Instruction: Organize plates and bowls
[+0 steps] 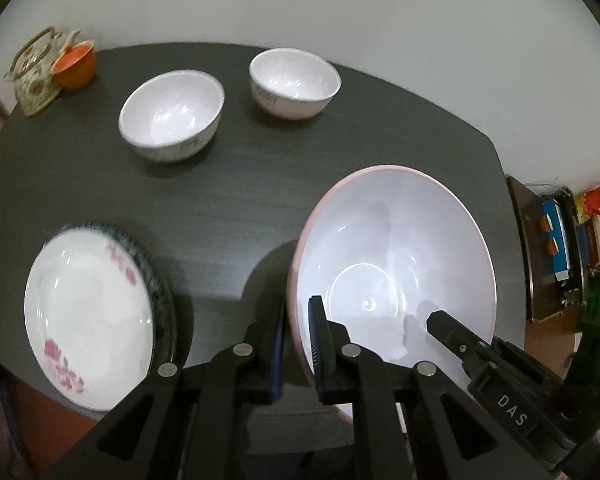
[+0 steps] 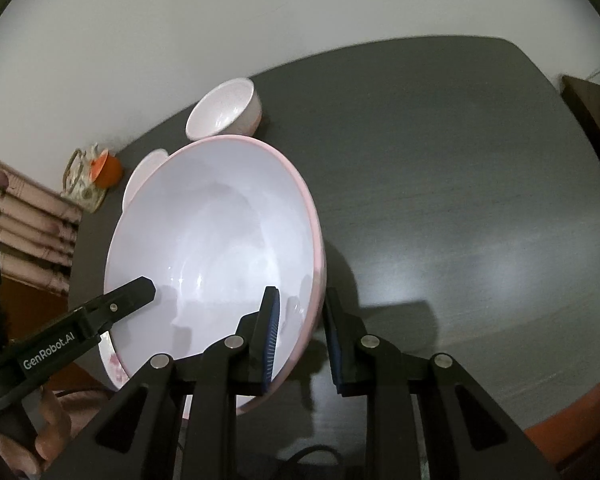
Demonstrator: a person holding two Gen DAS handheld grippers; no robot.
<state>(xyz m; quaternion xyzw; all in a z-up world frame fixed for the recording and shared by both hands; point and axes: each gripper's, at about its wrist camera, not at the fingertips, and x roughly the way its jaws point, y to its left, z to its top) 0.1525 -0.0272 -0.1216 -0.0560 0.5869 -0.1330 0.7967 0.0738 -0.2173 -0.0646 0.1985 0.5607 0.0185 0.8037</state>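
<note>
A large pink-rimmed white bowl (image 1: 396, 256) is held between both grippers above the dark table (image 1: 236, 200). My left gripper (image 1: 298, 344) is shut on its left rim, one finger inside and one outside. My right gripper (image 2: 300, 332) is shut on its right rim the same way; the bowl (image 2: 220, 240) fills the right wrist view. The right gripper's finger shows inside the bowl (image 1: 452, 332) in the left wrist view. Two small white bowls (image 1: 172, 114) (image 1: 294, 82) stand at the back. A white plate with pink flowers (image 1: 88, 312) lies at front left on a darker plate.
A patterned teapot (image 1: 32, 76) and an orange cup (image 1: 76, 64) stand at the table's back left corner. A shelf with coloured items (image 1: 560, 240) is off the table's right edge. A white wall runs behind the table (image 2: 460, 200), whose right half is bare.
</note>
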